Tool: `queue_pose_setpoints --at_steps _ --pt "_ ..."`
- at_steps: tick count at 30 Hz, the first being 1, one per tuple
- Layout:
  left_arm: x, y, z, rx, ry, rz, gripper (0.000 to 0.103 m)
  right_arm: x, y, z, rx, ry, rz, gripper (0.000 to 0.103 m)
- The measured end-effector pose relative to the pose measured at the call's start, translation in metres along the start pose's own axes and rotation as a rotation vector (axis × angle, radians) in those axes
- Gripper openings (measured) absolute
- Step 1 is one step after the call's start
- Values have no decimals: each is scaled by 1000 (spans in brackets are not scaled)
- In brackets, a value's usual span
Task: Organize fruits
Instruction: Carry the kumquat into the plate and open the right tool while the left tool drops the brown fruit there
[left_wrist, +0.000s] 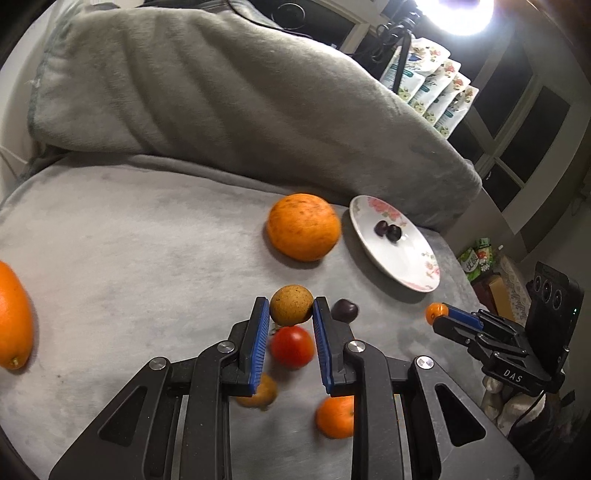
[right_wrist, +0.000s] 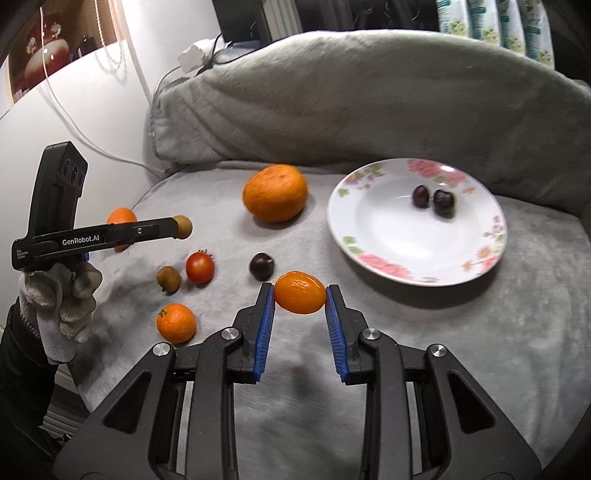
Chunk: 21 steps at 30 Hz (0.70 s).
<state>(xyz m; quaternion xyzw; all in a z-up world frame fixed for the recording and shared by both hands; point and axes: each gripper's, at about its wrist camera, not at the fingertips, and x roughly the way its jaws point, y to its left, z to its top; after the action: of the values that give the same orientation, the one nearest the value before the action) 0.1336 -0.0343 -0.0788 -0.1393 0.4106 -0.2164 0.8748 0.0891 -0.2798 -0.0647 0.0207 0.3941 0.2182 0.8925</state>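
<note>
- Left gripper (left_wrist: 291, 308) pinches a brown speckled fruit (left_wrist: 291, 305), maybe a longan, held above the grey blanket (left_wrist: 129, 240).
- Right gripper (right_wrist: 300, 295) clamps a small mandarin (right_wrist: 300, 292), lifted just short of the floral plate (right_wrist: 388, 266).
- Two cherries (right_wrist: 433, 197) sit in the plate; a third cherry (right_wrist: 262, 265) lies on the blanket.
- Big orange (right_wrist: 275, 192) rests left of the plate.
</note>
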Motion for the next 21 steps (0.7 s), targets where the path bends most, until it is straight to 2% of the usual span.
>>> queue_pose_setpoints --at_steps 11,21 --pt "18 -37 14 48 4 -45 22 -26 -32 -2 46 -46 -49 29" --pt "40 -70 29 111 23 -59 22 -32 -54 -1 74 -70 -73 29"
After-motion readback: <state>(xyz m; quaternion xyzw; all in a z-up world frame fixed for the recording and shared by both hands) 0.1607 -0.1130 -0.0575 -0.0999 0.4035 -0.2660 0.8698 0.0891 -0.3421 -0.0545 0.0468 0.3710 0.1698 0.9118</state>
